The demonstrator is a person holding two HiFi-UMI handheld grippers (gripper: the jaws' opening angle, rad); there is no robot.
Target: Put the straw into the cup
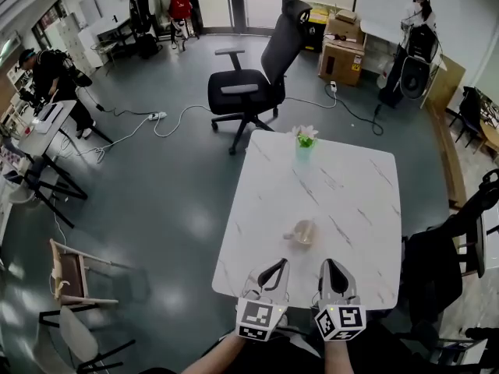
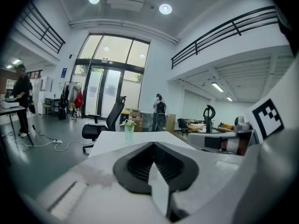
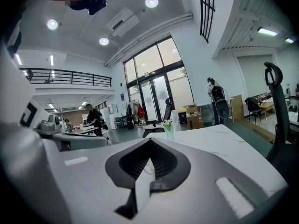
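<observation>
Cup [image 1: 302,232] ahead of both closed jaws, seemingly untouched.

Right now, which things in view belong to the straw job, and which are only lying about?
For the job: cup; left hand-held gripper and right hand-held gripper, both shut. The straw cannot be made out.
Just lying about: flower vase; office chair; cardboard boxes.

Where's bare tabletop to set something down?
Bare table between the cup and the flower vase, and along its right side. Crowded: the near edge, where the left gripper and right gripper sit just short of the cup.
</observation>
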